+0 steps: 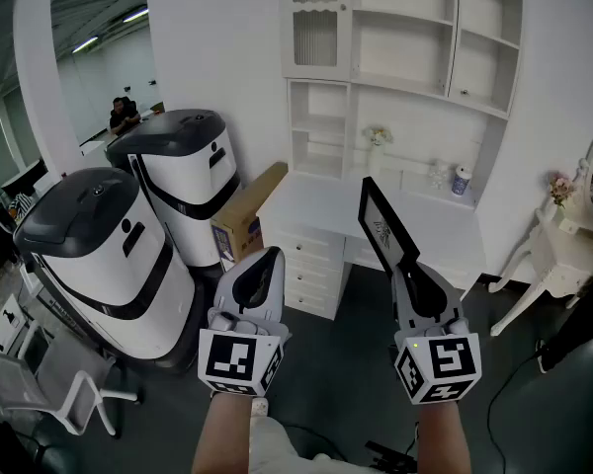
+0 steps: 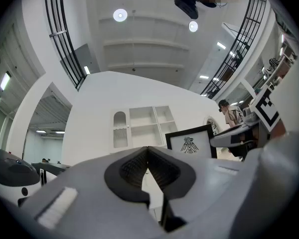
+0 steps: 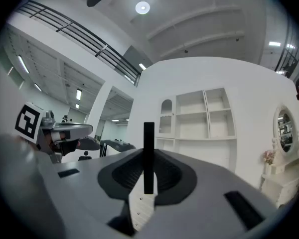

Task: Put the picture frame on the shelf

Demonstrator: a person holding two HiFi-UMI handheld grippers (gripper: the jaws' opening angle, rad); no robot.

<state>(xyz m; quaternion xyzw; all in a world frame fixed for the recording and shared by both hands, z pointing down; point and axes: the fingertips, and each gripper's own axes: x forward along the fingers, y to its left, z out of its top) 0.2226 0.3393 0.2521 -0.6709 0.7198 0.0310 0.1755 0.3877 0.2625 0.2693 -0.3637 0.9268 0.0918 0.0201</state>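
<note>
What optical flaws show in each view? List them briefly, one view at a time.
Head view: evenly lit, no harsh glare, wide-angle bending of the tall white shelf unit. Left gripper view: strong fisheye, dark corners, round ceiling lamp blown out, near grey fingers slightly soft. Right gripper view: same fisheye; slim black picture frame edge-on, fairly sharp.

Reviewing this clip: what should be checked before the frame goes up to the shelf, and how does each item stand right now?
1. Black-rimmed picture frame clamped in the right gripper's jaws: ok.
2. Frame upright, edge-on to its gripper: ok.
3. Left gripper jaws together, nothing between them: ok.
4. White shelf unit has bare open compartments: ok.
5. Frame at the shelf: not ok, it is short of the white desk.
6. Room beside the small flower vase: cannot tell.
</note>
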